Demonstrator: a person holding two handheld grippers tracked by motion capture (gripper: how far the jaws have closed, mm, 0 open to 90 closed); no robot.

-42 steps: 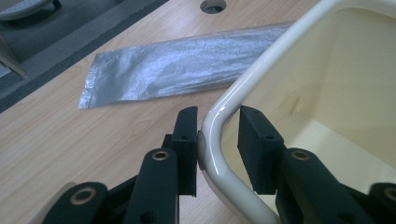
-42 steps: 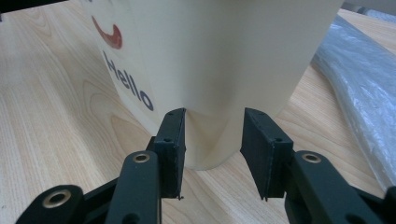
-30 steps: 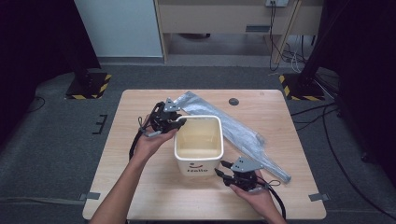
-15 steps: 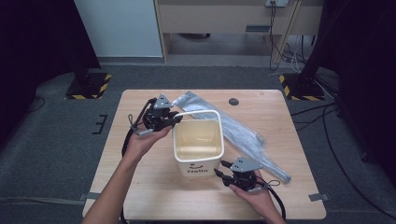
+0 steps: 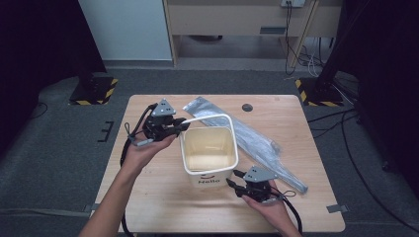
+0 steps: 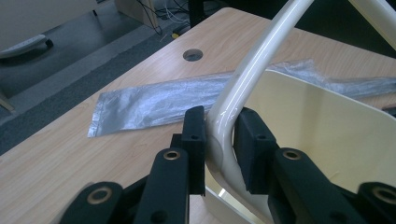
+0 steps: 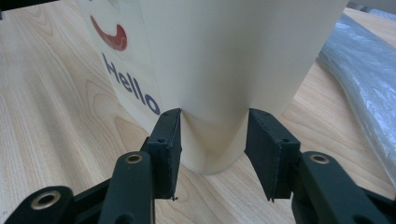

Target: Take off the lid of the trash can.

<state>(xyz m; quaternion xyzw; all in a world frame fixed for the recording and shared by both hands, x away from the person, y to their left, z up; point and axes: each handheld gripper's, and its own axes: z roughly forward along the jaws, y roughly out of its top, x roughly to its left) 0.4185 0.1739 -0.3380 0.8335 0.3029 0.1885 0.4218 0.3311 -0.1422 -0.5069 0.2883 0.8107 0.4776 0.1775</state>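
A cream square bucket (image 5: 210, 170) printed "Hello" stands upright and empty on the wooden table (image 5: 148, 197). Its curved handle (image 5: 207, 118) arcs above the far rim. My left gripper (image 5: 180, 126) is shut on the handle's left bend, and in the left gripper view both pads clamp the handle (image 6: 252, 70) near its hinge. My right gripper (image 5: 232, 177) lies low at the bucket's near right corner. In the right gripper view its jaws press either side of that rounded bottom corner of the bucket (image 7: 224, 56).
A long crinkled silver bag (image 5: 257, 138) lies flat behind and right of the bucket, reaching toward the table's right front. A round cable hole (image 5: 247, 107) sits near the far edge. Bare wood lies left and in front of the bucket.
My left gripper has risen and shifted left, swinging the handle up off the bucket's rim. The right gripper and the bucket have stayed put.
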